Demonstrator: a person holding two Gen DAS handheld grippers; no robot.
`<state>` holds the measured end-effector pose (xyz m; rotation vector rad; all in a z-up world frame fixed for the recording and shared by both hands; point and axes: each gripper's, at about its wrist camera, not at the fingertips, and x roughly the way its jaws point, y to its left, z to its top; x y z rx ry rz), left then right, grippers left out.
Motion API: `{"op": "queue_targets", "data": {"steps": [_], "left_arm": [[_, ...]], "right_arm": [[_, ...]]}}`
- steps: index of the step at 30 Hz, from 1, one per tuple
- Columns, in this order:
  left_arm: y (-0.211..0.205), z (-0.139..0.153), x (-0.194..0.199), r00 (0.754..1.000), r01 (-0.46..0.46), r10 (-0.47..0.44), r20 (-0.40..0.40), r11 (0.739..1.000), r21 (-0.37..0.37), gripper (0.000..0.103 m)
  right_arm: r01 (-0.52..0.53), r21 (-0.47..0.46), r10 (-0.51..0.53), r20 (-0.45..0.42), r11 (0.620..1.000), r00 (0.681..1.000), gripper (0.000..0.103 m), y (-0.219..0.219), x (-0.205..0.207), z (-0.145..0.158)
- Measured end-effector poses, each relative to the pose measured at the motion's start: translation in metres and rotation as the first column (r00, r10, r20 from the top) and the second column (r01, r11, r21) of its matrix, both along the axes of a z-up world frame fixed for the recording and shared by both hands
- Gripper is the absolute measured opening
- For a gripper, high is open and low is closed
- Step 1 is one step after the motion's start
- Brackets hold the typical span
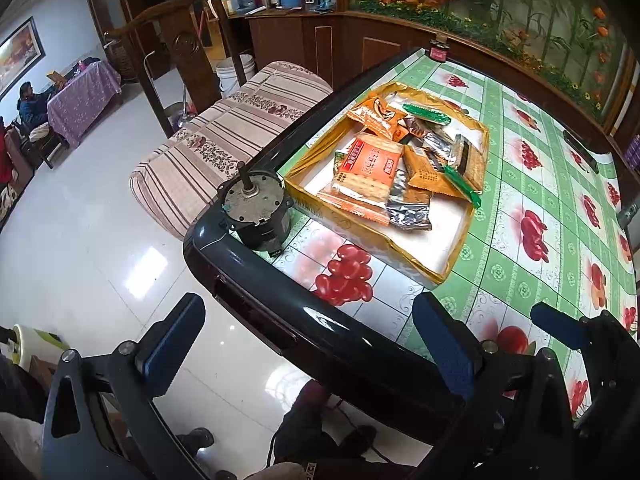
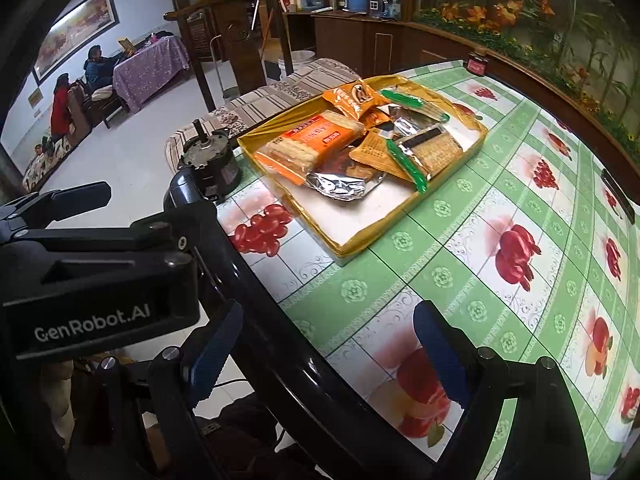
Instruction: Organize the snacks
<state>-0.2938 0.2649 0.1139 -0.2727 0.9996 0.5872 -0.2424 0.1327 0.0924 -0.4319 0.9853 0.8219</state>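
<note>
A shallow yellow tray [image 1: 416,268] [image 2: 360,244] sits on the table near its left corner. It holds several snack packets: an orange cracker pack [image 1: 366,174] [image 2: 312,144], a green-ended cracker pack [image 1: 466,160] [image 2: 436,148], a small orange packet [image 1: 378,114] [image 2: 354,96] and silver foil packets [image 1: 410,212] [image 2: 340,186]. My left gripper [image 1: 308,320] is open and empty, held at the table's near edge, short of the tray. My right gripper [image 2: 326,330] is open and empty, low over the near edge. The left gripper's body also shows in the right wrist view [image 2: 100,280].
The table [image 1: 520,208] [image 2: 500,280] has a green fruit-print cloth and a black rim. A small metal motor [image 1: 256,212] [image 2: 212,164] stands on the corner beside the tray. A striped cushioned seat [image 1: 224,136] is past the table's left side. A red jar [image 1: 438,50] stands at the far edge.
</note>
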Motion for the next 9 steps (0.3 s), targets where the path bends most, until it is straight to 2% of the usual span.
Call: {"op": "queue_targets", "data": {"steps": [5,9], "left_arm": [[0.008,-0.001,0.006,1.000,-0.001,0.001,0.008,0.999,-0.048,0.103],[0.005,0.001,0.018,1.000,0.030,-0.029,0.006,0.997,-0.078,0.103]], "right_arm": [[-0.012,0.009,0.012,0.004,1.000,1.000,0.089,0.002,0.000,0.002],[0.044,0.024,-0.044,0.009,0.999,0.999,0.089,-0.010,0.012,0.007]]}}
